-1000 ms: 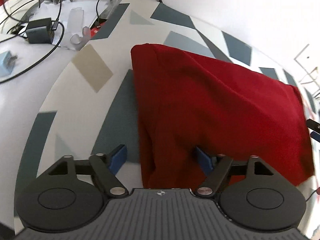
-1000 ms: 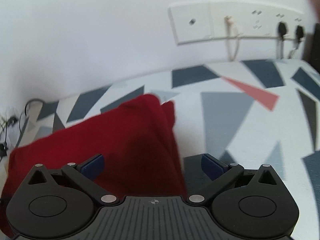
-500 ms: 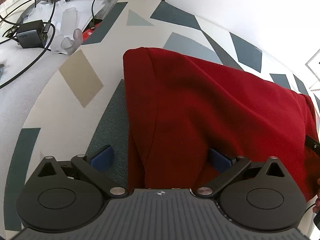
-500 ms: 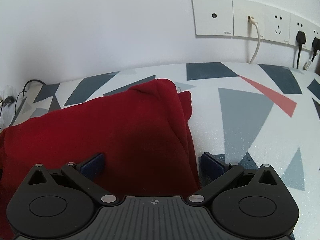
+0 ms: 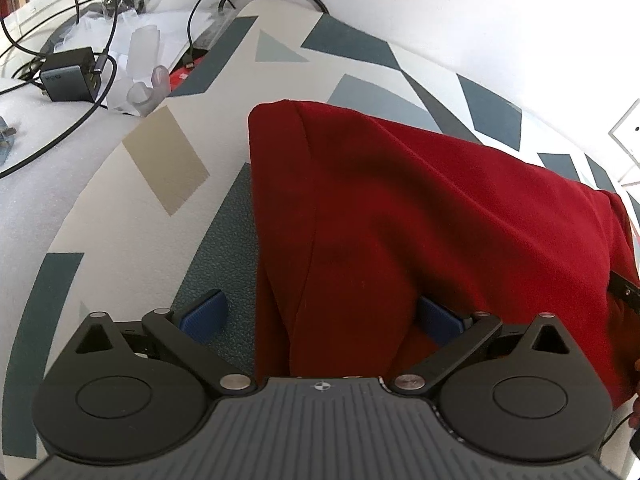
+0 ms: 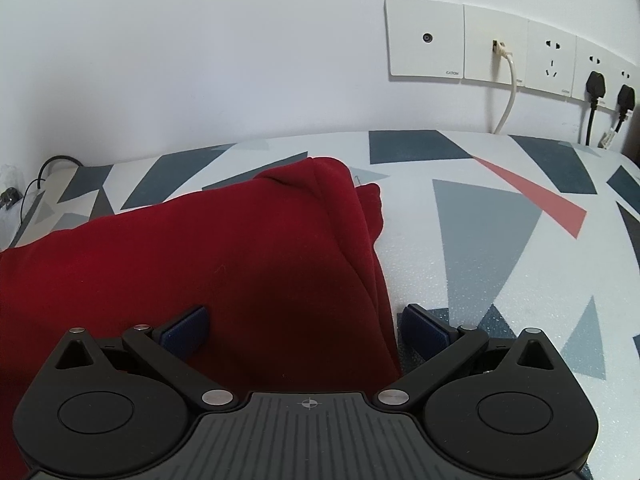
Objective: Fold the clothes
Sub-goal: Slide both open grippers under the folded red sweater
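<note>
Red folded garment point(image 5: 420, 220) lies flat on the patterned bench point(image 5: 160, 208), and we see it from both ends. Nearest us in the left wrist view, our left tool point(image 5: 320, 318) stands spread wide, its jaws apart, one blue pad point(image 5: 204, 314) over the bare bench beside the cloth's left edge and the other over the cloth itself; nothing is gripped. In the right wrist view our right tool point(image 6: 306, 326) is likewise spread wide and holds nothing, its left pad point(image 6: 186, 330) over the red cloth and its right pad over the bench just past the cloth's right edge, where several folded layers show. Beyond the garment point(image 6: 200, 248) the bench surface carries grey, dark blue and one pink triangle point(image 6: 536, 200). Farther left, off the bench edge, a dark charger block point(image 5: 68, 74) sits among black cables point(image 5: 52, 144) and clear plastic pieces. On the far wall, a row of white sockets point(image 6: 500, 50) holds a white cord and two black plugs.
</note>
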### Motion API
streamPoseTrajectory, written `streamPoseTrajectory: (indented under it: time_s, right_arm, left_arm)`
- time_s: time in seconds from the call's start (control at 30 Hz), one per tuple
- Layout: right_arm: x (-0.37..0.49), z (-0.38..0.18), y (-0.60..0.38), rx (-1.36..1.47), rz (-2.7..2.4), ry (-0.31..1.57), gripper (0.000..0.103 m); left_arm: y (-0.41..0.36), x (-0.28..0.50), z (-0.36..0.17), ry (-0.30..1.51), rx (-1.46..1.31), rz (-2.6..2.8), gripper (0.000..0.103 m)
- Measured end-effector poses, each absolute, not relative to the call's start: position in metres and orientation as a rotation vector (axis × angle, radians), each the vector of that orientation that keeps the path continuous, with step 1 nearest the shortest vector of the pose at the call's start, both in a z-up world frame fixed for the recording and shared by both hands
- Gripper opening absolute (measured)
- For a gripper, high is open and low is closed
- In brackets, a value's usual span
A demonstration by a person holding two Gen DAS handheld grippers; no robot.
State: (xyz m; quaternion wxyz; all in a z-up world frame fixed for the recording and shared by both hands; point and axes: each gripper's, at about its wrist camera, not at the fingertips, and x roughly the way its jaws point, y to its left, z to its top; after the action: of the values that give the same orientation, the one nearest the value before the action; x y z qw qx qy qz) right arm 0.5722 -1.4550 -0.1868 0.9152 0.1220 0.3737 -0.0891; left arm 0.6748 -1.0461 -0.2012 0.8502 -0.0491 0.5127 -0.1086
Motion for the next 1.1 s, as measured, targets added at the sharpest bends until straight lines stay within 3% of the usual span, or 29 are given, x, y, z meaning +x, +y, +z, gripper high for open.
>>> streamPoseTrajectory:
  time_s: [1.1]
  right_arm:
    - [0.562, -0.179, -1.454, 0.330, -0.222, 0.772, 0.102]
  left_arm:
    - [-1.060, 0.690, -0.195, 1.109, 0.063, -0.516, 0.103]
